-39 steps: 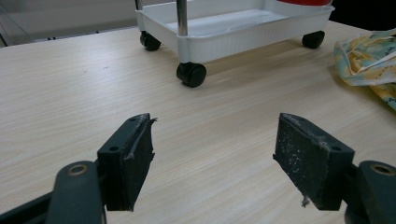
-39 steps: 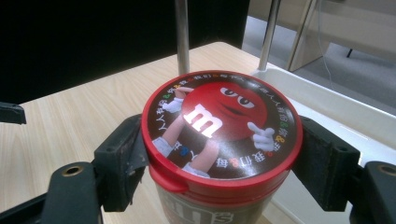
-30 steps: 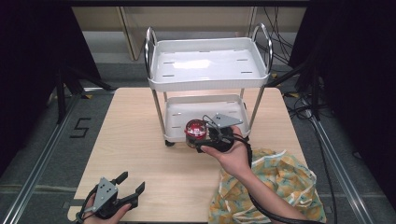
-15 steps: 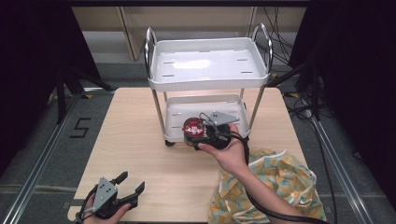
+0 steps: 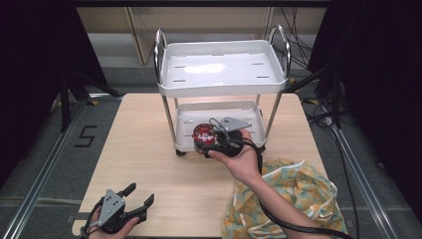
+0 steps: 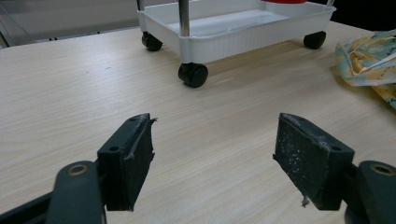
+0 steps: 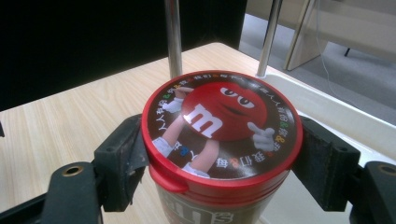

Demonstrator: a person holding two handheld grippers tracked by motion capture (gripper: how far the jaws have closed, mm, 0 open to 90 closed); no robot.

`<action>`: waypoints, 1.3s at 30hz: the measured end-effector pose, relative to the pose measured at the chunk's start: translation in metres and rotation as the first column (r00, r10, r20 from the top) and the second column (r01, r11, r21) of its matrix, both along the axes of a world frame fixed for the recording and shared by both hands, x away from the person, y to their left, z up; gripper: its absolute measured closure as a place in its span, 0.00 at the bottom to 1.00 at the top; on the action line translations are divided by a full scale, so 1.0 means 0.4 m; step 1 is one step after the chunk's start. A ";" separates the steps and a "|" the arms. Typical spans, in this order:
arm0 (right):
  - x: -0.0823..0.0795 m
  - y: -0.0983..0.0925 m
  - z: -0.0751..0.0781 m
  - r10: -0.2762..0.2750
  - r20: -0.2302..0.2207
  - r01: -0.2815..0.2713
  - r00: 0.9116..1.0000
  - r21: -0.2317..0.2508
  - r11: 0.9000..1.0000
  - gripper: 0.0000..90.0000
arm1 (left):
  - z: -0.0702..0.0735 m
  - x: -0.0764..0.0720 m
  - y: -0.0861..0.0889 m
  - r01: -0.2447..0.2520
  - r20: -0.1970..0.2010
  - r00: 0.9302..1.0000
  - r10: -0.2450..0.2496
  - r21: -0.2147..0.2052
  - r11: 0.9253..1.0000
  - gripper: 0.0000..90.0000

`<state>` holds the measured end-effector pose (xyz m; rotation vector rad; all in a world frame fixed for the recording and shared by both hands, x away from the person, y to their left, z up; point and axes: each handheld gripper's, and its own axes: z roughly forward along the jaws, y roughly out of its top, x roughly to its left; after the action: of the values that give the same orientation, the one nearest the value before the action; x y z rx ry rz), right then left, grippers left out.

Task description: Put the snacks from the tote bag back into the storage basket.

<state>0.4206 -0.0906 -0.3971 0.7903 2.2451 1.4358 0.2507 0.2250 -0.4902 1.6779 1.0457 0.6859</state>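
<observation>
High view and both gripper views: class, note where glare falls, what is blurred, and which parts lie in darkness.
High view: glare whitens the cart's top tray; the surroundings are dark. Left gripper view: the near jaws are soft, the cart wheel sharper. Right gripper view: a highlight sits on the red lid of the candy tub; the background behind the posts is black.

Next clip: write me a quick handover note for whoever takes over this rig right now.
Right claw: shut on the red-lidded candy tub, held upright at the front edge of the white cart's lower tray.
Left claw: open, idle near the table's front left edge.
Patterned cloth lies front right.
Done: tub gripped.
Left: probably set it in the tray and release.
</observation>
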 end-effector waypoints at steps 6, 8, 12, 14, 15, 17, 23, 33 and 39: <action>0.008 0.007 0.001 0.013 -0.013 -0.013 1.000 0.001 1.000 0.29 | 0.000 0.000 -0.001 0.000 0.002 1.000 0.000 -0.005 1.000 0.30; 0.013 0.006 0.001 0.013 0.003 -0.013 1.000 -0.014 1.000 0.29 | 0.000 0.000 -0.001 0.001 0.001 1.000 -0.001 -0.002 1.000 0.30; 0.020 0.008 -0.004 0.012 0.002 -0.012 1.000 -0.006 1.000 0.29 | 0.000 0.002 0.001 0.010 0.008 1.000 -0.010 0.005 1.000 0.30; 0.021 0.006 -0.003 -0.010 0.003 0.010 1.000 -0.012 1.000 0.29 | 0.001 0.001 0.001 0.006 0.005 1.000 -0.006 0.009 1.000 0.30; 0.020 0.007 -0.004 -0.010 -0.008 0.010 1.000 -0.010 1.000 0.29 | 0.001 0.001 0.001 0.006 0.005 1.000 -0.006 0.009 1.000 0.30; 0.025 0.009 -0.006 -0.003 0.003 0.003 1.000 0.000 1.000 0.29 | 0.001 0.002 0.001 0.006 0.005 1.000 -0.006 0.009 1.000 0.30; 0.033 0.010 -0.002 -0.007 0.006 0.007 1.000 -0.018 1.000 0.29 | 0.000 0.001 0.000 0.001 0.001 1.000 -0.001 0.001 1.000 0.30; 0.043 0.021 -0.002 -0.011 0.011 0.012 1.000 -0.028 1.000 0.29 | 0.000 0.001 0.002 0.006 0.005 1.000 -0.006 0.008 1.000 0.30; 0.051 0.024 -0.006 -0.019 -0.003 0.019 1.000 -0.030 0.999 0.29 | 0.000 0.002 0.002 0.007 0.005 1.000 -0.007 0.008 1.000 0.30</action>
<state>0.4411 -0.0811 -0.3995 0.8025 2.2502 1.3895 0.2515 0.2258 -0.4901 1.6853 1.0340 0.6909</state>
